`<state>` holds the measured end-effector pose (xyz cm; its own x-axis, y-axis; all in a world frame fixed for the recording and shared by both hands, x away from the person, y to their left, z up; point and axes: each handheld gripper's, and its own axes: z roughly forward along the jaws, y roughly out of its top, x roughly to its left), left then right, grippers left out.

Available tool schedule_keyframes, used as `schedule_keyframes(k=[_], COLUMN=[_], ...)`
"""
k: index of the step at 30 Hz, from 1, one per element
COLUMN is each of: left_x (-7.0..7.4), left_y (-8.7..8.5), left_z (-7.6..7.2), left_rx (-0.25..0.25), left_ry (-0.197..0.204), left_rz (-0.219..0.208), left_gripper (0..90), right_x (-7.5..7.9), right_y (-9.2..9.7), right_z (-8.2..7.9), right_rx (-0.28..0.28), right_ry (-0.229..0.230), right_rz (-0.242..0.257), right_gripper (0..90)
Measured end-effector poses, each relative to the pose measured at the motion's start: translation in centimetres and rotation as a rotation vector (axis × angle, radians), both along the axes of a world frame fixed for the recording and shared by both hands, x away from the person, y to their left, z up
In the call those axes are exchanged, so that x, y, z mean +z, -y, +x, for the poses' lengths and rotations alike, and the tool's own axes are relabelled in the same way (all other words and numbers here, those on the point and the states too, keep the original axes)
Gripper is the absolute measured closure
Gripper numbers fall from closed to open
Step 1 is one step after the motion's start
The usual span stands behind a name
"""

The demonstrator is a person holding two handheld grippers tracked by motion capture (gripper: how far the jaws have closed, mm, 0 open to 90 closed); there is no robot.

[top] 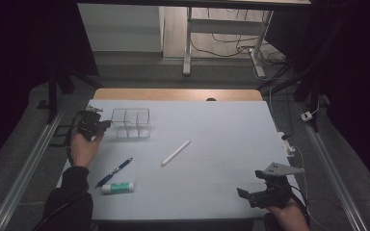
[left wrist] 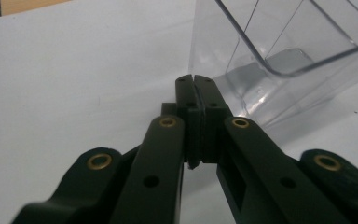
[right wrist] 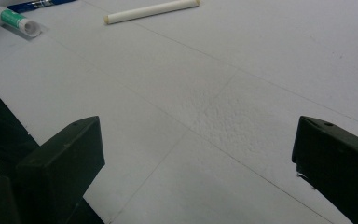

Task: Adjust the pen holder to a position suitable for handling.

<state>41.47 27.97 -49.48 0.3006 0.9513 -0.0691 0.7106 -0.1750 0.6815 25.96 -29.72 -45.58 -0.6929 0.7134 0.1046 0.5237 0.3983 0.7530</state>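
Left gripper (top: 107, 124) closed, empty, touching left wall of clear box (top: 131, 123) at far left. Right gripper (right wrist: 196, 154) wide open, near right. Step: likely nudging box. Next: push gently, keep box upright.

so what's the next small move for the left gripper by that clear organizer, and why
Probably open the jaws and realign on the wall. The left gripper is shut with nothing between its jaws, its tips just beside the clear organizer, whose corner stands right of them in the left gripper view. The pen, glue stick and white stick lie loose on the table; the right gripper rests open.
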Motion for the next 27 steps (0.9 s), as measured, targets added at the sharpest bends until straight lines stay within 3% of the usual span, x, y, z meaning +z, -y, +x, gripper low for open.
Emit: schedule_keyframes(k=[9,27], left_x=[-0.7,-0.5], left_y=[0.5,3.8], left_z=[1.2,1.9], left_rx=[0.014,-0.072], left_ry=[-0.006,0.001], left_rz=[-0.007,-0.036], left_gripper=[88.7,88.6], right_x=[0.0,0.0], right_y=[0.0,0.0], right_z=[0.0,0.0], right_rx=[0.000,0.002], right_ry=[-0.001,-0.004], right_rz=[0.002,0.001], right_gripper=[1.9,1.9])
